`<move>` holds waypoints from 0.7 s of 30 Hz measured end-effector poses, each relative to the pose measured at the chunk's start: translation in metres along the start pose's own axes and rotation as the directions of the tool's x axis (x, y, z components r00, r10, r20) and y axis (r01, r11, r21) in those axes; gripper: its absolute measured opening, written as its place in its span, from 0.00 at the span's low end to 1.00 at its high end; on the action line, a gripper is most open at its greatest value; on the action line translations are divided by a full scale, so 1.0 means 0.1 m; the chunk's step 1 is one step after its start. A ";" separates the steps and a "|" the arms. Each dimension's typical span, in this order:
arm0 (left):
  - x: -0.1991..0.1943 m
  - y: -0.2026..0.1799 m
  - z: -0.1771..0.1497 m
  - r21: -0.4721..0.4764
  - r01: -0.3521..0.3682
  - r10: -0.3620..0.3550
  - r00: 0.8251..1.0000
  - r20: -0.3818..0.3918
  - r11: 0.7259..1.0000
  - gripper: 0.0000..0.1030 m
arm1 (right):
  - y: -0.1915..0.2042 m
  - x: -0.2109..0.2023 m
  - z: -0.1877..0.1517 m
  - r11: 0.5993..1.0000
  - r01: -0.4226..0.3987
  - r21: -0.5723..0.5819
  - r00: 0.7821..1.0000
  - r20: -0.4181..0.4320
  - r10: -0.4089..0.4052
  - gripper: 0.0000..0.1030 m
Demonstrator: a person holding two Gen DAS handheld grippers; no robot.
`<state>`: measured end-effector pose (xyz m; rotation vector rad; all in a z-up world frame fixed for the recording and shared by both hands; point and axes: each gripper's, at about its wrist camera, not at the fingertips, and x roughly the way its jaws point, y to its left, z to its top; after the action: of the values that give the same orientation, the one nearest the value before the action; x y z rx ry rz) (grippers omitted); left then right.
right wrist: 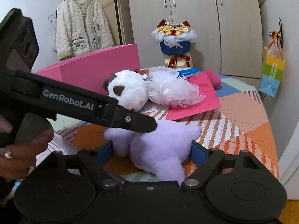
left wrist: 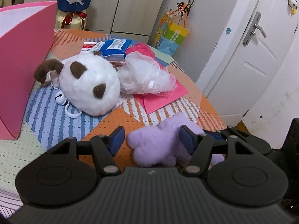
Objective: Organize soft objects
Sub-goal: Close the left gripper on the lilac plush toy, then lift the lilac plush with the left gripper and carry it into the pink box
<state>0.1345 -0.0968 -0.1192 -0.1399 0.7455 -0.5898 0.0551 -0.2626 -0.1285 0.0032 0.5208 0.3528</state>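
Lilac and fuzzy, the purple plush toy point(right wrist: 164, 145) lies on the patchwork bedspread point(right wrist: 248, 115) at the near edge, caught between both tools at once. Around it the right gripper point(right wrist: 152, 154) stands spread, one blue pad on each side of the toy; its right pad seems to brush the fur, the left pad stands clear of it. From the left wrist view the left gripper point(left wrist: 151, 138) is also parted around the same toy — its right pad point(left wrist: 186, 138) sits against the fur while the left pad point(left wrist: 117, 138) stands apart, so nothing is pinched. Beyond the toy lies a white plush head with brown ears point(left wrist: 89, 85), and touching it on the right a white mesh bath pouf point(left wrist: 147, 78) rests partly on a pink paper envelope point(left wrist: 160, 99). A pink box point(left wrist: 22, 63) stands at the left edge of the bed, with a flower bouquet point(right wrist: 174, 39) behind it against the wardrobe doors point(right wrist: 196, 9).
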 end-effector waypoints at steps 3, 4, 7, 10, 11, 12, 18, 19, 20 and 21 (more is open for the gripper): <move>0.01 0.06 0.00 -0.052 0.038 -0.040 0.999 -0.025 0.998 0.53 | 0.01 -0.01 -0.02 1.000 0.010 0.007 1.000 0.003 -0.010 0.84; 0.01 0.06 0.00 -0.057 0.037 -0.039 0.999 -0.028 0.998 0.52 | 0.00 -0.01 -0.01 1.000 0.013 0.010 1.000 0.002 -0.013 0.83; 0.00 0.00 -0.01 -0.030 0.004 -0.004 1.000 -0.018 1.000 0.47 | 0.00 0.01 0.00 0.999 0.021 0.029 1.000 0.000 -0.021 0.83; -0.04 -0.10 -0.03 0.009 -0.047 0.047 0.999 -0.008 0.999 0.42 | -0.01 0.02 -0.01 0.999 0.016 0.044 1.000 0.013 -0.016 0.83; -0.05 -0.12 -0.03 0.017 -0.057 0.057 0.998 -0.009 0.998 0.42 | 0.00 0.02 -0.02 0.999 0.021 0.033 1.000 0.014 -0.021 0.83; -0.04 -0.15 -0.02 0.029 -0.064 0.064 0.998 -0.010 0.998 0.41 | 0.01 0.02 -0.02 0.999 0.026 0.028 1.000 0.014 -0.026 0.83; -0.05 -0.20 0.04 0.102 -0.072 0.076 0.996 -0.037 0.992 0.40 | 0.11 0.00 -0.01 0.998 0.066 0.012 0.998 0.021 -0.066 0.81; -0.06 -0.20 0.04 0.108 -0.072 0.076 0.996 -0.042 0.992 0.40 | 0.12 0.00 -0.01 0.997 0.072 0.019 0.997 0.022 -0.072 0.81; -0.07 -0.21 0.04 0.112 -0.072 0.078 0.996 -0.047 0.991 0.40 | 0.14 -0.01 -0.01 0.997 0.079 0.021 0.997 0.025 -0.079 0.81; -0.09 -0.21 0.05 0.117 -0.073 0.080 0.995 -0.052 0.990 0.40 | 0.17 -0.01 -0.01 0.996 0.088 0.017 0.996 0.028 -0.088 0.81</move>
<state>0.1227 -0.1095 -0.1037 0.0122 0.7667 -0.5637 0.0481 -0.2471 -0.1276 0.0005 0.4935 0.2621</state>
